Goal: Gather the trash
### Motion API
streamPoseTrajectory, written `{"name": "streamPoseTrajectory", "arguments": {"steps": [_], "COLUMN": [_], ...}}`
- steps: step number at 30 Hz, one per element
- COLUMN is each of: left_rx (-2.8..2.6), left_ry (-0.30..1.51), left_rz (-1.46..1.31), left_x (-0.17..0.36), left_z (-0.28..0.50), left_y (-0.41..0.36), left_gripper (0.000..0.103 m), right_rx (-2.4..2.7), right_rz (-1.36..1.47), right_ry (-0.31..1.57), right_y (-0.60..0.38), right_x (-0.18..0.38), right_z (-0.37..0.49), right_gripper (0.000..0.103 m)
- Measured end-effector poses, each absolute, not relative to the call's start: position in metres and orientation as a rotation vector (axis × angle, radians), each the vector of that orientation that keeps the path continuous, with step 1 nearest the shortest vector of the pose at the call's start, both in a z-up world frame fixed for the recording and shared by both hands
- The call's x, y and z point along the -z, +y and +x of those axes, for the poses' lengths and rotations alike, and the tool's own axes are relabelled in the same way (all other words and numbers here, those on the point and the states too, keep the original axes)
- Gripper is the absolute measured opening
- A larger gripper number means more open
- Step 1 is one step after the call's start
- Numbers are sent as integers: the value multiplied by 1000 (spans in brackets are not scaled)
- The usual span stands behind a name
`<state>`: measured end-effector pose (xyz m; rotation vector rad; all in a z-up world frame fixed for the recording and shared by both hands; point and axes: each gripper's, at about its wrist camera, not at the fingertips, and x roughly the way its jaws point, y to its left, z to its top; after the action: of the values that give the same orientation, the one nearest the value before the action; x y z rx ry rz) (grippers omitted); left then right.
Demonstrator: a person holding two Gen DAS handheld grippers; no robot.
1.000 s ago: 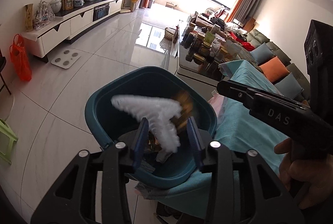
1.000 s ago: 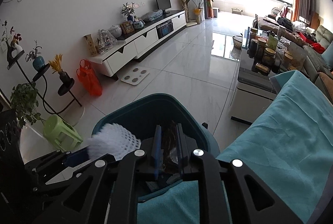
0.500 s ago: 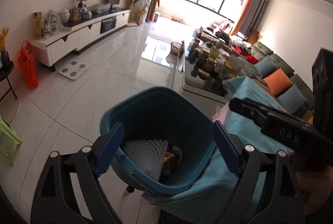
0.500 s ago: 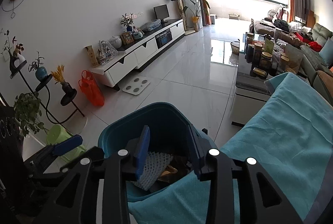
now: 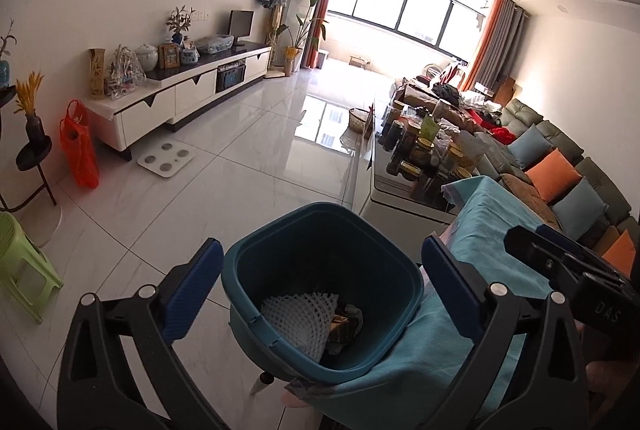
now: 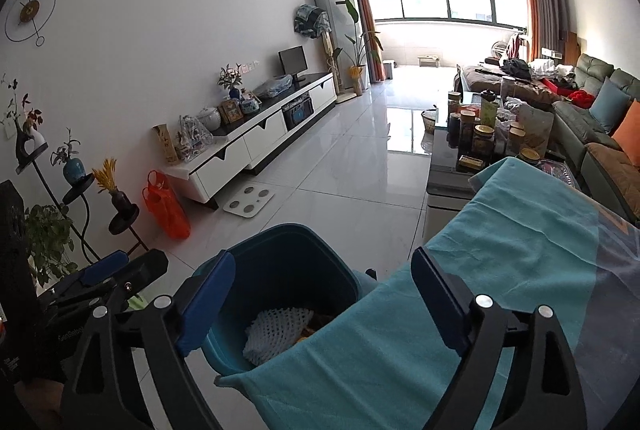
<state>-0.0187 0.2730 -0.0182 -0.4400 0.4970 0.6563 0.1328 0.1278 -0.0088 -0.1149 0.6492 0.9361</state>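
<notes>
**Teal bin holds the dropped trash, both grippers empty above it**

Teal plastic forms the waste bin [image 5: 320, 270], which stands on the white tiled floor [image 5: 240, 166] against the edge of a table draped in a turquoise cloth [image 6: 500, 270]. Inside lie a white foam fruit net [image 5: 298, 322] and, beside it, a dark crumpled wrapper [image 5: 344, 326].

The left gripper [image 5: 320, 286] hangs over the bin, its blue-padded jaws spread wide after just having been opening, with nothing between them. The right gripper [image 6: 322, 294] is likewise wide apart and empty, its jaws also just having been opening, above the bin's near rim and the cloth edge.

The left wrist view looks straight into the bin and shows the wrapper clearly; from the right wrist view the cloth hides most of it, leaving the net and only a sliver of brown. Only the right view shows the wall clock [image 6: 30, 12] and the potted plant [image 6: 48, 238]; only the left shows the green stool [image 5: 20, 262].
</notes>
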Motion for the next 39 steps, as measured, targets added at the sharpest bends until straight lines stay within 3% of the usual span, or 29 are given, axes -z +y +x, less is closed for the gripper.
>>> {"name": "streamPoseTrajectory", "arguments": {"steps": [3, 13, 24, 39], "left_rx": [-645, -537, -391, -164], "left_ry": [463, 415, 444, 504], "left_rz": [-396, -287, -227, -145], "left_x": [4, -27, -26, -14], "left_z": [-19, 4, 37, 79], "left_y": [254, 186, 118, 29], "left_gripper": [97, 98, 98, 98], "right_rx": [-908, -793, -638, -353], "right_rz": [-96, -16, 43, 90], "right_ry": [627, 546, 460, 454], "right_y": [108, 32, -54, -175], "right_x": [5, -12, -22, 6], "right_z": [132, 123, 112, 87], "right_gripper": [93, 96, 96, 96]}}
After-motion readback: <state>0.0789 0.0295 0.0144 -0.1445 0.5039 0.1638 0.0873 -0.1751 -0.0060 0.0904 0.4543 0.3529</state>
